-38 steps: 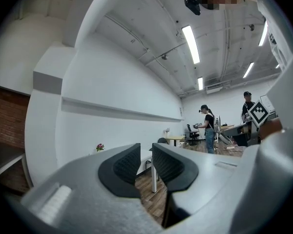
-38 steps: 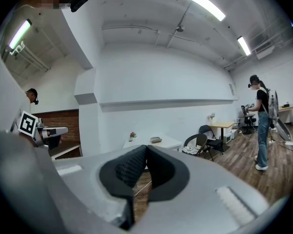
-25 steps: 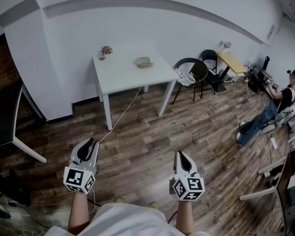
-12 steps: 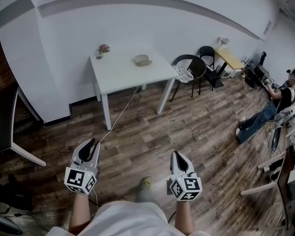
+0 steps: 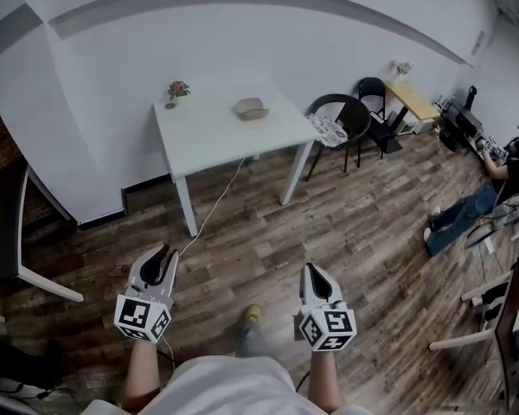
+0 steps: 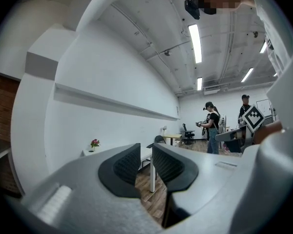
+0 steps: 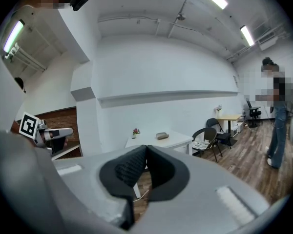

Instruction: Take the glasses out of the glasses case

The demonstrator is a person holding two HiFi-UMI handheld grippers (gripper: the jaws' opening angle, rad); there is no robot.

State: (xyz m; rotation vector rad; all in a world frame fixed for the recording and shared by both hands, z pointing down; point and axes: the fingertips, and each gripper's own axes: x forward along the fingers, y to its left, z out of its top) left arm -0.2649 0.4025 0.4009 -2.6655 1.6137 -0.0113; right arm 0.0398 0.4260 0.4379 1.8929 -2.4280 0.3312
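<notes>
The beige glasses case (image 5: 252,108) lies shut on a white table (image 5: 209,137) across the room, far beyond both grippers. The right gripper view also shows the case (image 7: 161,136) on that table (image 7: 173,141). My left gripper (image 5: 162,253) hangs over the wood floor at the lower left, its jaws a narrow gap apart and holding nothing (image 6: 146,152). My right gripper (image 5: 312,272) is level with it at the lower right, its pads pressed together and empty (image 7: 146,152). A small pot of pink flowers (image 5: 177,89) stands at the table's far left corner.
Black chairs (image 5: 343,124) and a small yellow table (image 5: 412,102) stand right of the white table. A person sits on the floor at the far right (image 5: 489,188). A cable (image 5: 213,206) trails from the table. A dark desk (image 5: 22,240) is at the left.
The view has shifted slightly and the table sits a little further left and nearer. A foot now shows between the grippers. Both grippers keep their places and jaw states.
</notes>
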